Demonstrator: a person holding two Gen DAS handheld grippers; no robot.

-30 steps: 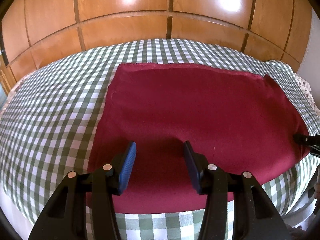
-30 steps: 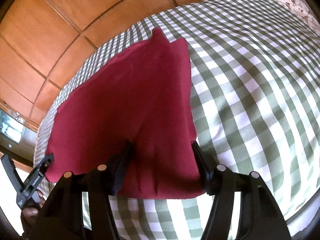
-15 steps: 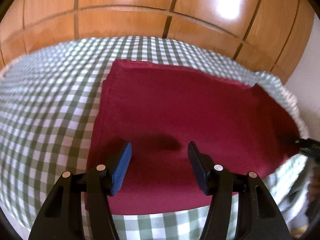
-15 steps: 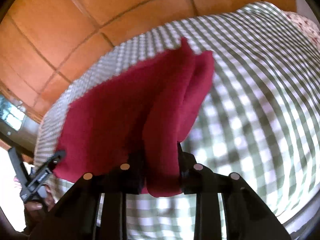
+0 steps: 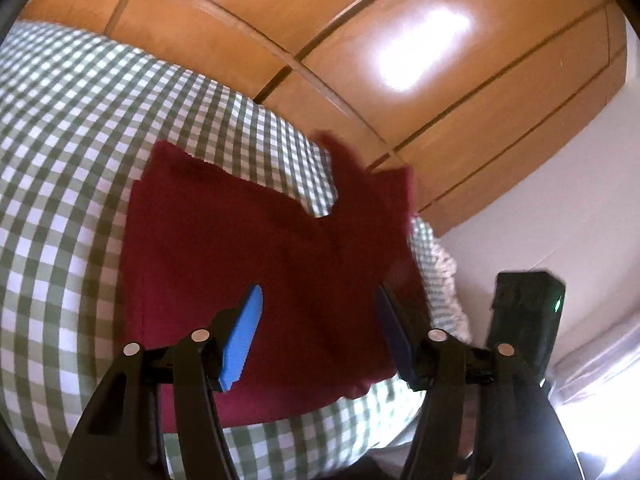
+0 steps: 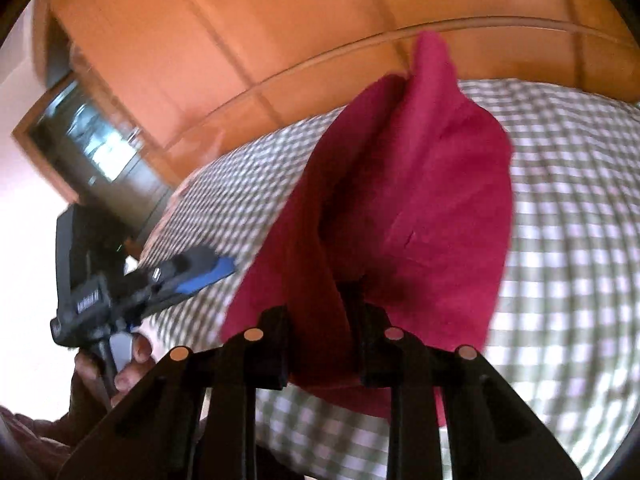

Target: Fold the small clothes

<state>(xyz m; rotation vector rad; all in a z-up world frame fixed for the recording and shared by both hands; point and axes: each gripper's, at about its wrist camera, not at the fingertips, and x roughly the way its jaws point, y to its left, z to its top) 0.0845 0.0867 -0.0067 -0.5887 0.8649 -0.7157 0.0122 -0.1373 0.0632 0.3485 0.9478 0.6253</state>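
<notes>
My right tongs [image 6: 320, 354] pinch the cloth's [image 5: 240, 248] near edge, lifting that side off the bed [image 5: 60, 160]. My left tongs [image 5: 318, 336] hang spread above the part lying flat — wooden panelling [image 5: 400, 40] stands behind the bed.

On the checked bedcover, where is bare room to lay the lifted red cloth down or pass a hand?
Bare checks lie left of the red cloth on the checked bedcover, up to the wooden wall. In the right wrist view, more lie right of the cloth. Crowded: the near edge, where the right tongs pinch the cloth and the open left tongs hover.
</notes>
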